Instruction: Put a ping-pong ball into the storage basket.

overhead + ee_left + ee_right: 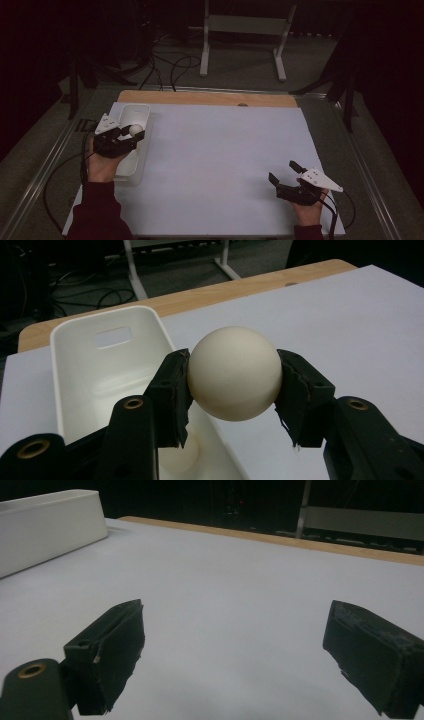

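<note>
Item one: a cream-white ball (233, 372), clenched between the fingers (172, 390) of the left gripper (131, 134). The ball is held clear above the near end of a white bin (75, 370), over its right-hand rim as seen in the left gripper view; in the high view it is seen over the bin at the left edge of the white sheet.

Item two: the white bin, oblong, with a handle slot in its far wall. A second pale ball (180, 455) is partly seen on the bin floor beneath the left finger.

Item three: the right gripper (286, 176), held low over the near right part of the sheet, well apart from the bin. Its fingers (112, 650) are spread wide and released, with nothing between them.

Item four: the worktop (200, 98), a wooden board largely covered by a white sheet (220, 160). A white frame stand (240, 30) and loose cables (165, 65) are noted on the floor beyond.
</note>
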The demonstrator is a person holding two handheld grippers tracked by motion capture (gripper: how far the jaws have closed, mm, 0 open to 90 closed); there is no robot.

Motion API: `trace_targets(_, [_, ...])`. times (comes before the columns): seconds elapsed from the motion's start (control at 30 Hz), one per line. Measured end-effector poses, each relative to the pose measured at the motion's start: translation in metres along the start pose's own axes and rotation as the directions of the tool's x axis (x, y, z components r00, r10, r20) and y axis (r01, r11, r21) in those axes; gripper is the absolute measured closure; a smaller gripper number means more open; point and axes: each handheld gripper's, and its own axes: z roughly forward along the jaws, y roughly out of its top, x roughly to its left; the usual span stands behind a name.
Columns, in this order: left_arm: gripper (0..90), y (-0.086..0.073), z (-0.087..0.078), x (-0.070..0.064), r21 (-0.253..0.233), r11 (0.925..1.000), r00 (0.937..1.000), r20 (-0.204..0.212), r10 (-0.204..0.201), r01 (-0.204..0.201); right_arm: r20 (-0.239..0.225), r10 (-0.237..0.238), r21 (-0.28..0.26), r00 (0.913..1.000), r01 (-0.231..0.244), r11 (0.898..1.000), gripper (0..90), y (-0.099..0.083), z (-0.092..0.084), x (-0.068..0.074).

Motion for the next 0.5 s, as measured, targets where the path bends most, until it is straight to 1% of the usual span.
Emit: trace_targets(0.5, [51.2,-0.0027,-0.0054,0.0101,-0.007,0.9998,0.9994,-0.028,-0.02,0.019,0.001,0.0,0.001,1.0,0.0,1.0,9.3,0.0,0.0,0.0])
